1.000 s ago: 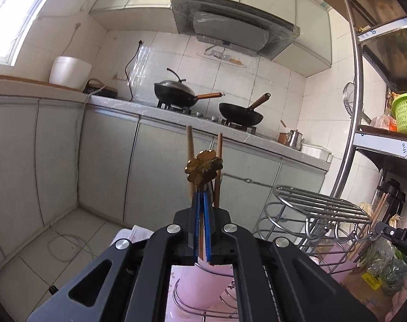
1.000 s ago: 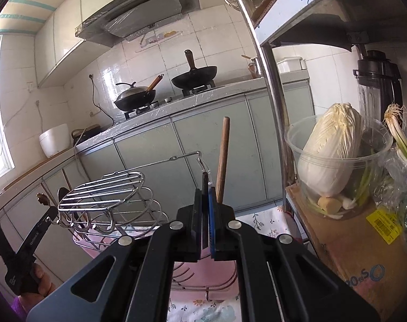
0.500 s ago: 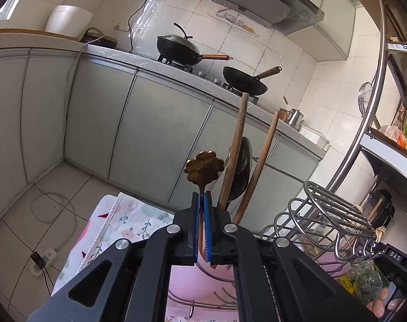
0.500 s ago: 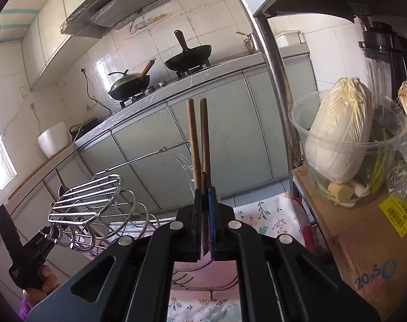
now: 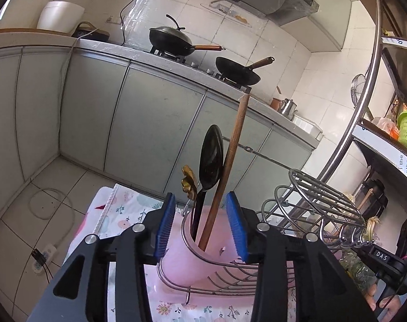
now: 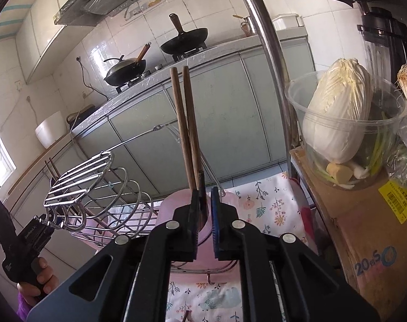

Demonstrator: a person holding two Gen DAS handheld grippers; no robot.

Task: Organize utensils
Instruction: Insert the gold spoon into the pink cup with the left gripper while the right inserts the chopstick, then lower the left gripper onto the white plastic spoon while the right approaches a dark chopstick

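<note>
Black ladle [image 5: 211, 161], gold spoon [image 5: 189, 182], wooden handle [image 5: 231, 155] upright in pink holder [image 5: 203, 244]. Left tool [image 5: 203, 226] spread wide, empty. Right tool [image 6: 205, 209] slightly parted around chopsticks [image 6: 186, 126]; grip unclear.

A ladle [image 5: 211, 158], a wooden handle [image 5: 231, 155] and a flower-topped spoon [image 5: 189, 182] stand in the utensil cup [image 5: 192, 252] of the wire rack [image 5: 257, 276], which sits on the cloth-covered desk [image 5: 123, 214].
</note>
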